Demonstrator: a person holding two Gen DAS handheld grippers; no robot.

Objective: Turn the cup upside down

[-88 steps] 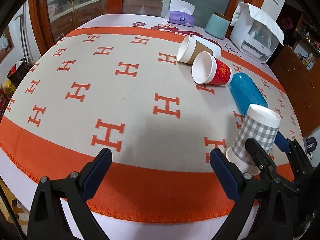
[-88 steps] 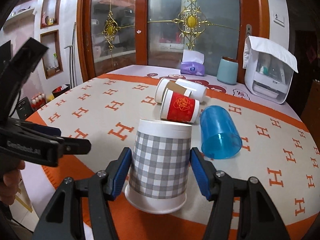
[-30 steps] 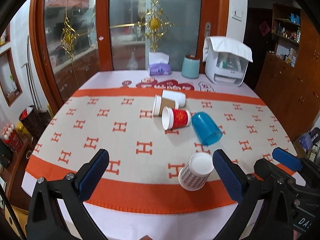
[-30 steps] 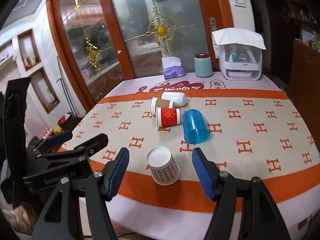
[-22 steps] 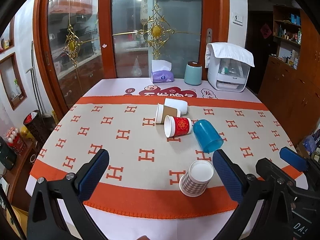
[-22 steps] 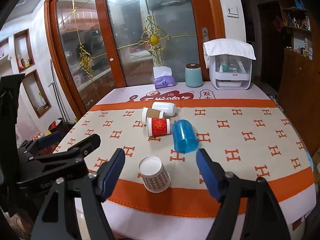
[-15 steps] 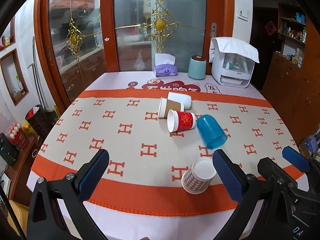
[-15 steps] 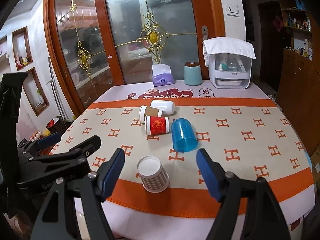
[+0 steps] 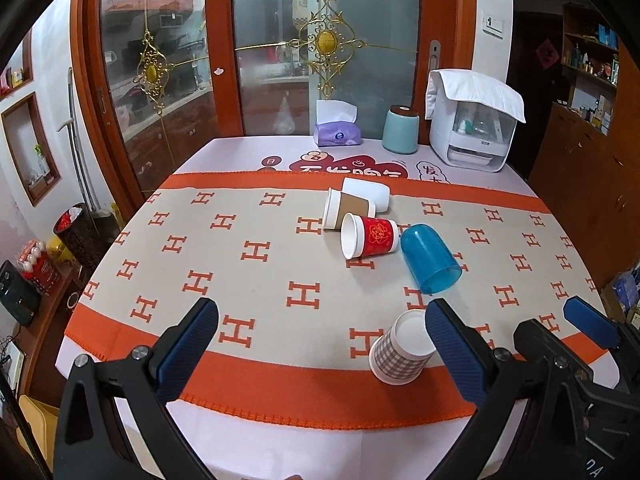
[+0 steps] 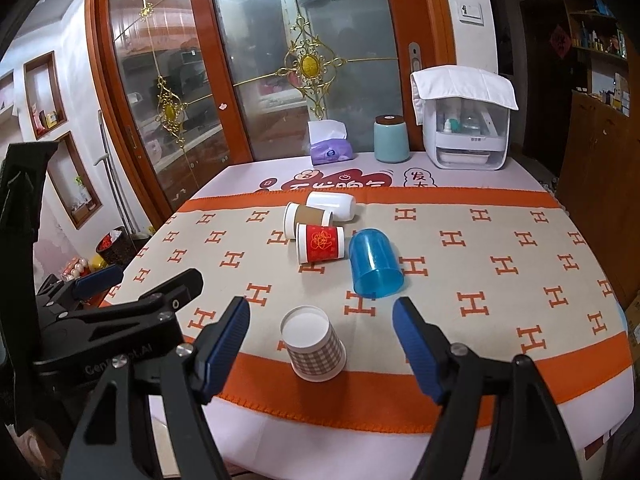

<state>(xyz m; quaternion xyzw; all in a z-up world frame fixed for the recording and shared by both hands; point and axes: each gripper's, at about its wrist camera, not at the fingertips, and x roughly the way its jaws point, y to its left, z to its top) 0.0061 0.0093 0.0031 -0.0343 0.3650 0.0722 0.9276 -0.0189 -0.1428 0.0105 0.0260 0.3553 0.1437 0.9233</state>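
Observation:
A grey checked paper cup (image 9: 400,350) (image 10: 314,344) stands upside down near the table's front edge, on the orange band of the cloth. A red cup (image 9: 370,235) (image 10: 320,243), a brown-sleeved cup (image 9: 348,208) (image 10: 306,216), a white cup (image 9: 368,193) (image 10: 332,204) and a blue plastic cup (image 9: 429,258) (image 10: 375,266) lie on their sides mid-table. My left gripper (image 9: 320,336) is open and empty, held back above the front edge. My right gripper (image 10: 320,332) is open and empty, back from the checked cup, and shows at the right of the left wrist view.
A tissue box (image 9: 337,133), a teal canister (image 9: 400,130) and a white appliance under a cloth (image 9: 472,128) stand at the table's far edge. Glass doors with wooden frames are behind. A cabinet (image 9: 592,184) is on the right. A bin (image 9: 78,236) stands on the floor at left.
My right gripper let go of the checked cup, which now stands upside down. Both grippers have pulled back and up from the table. The other cups have not moved.

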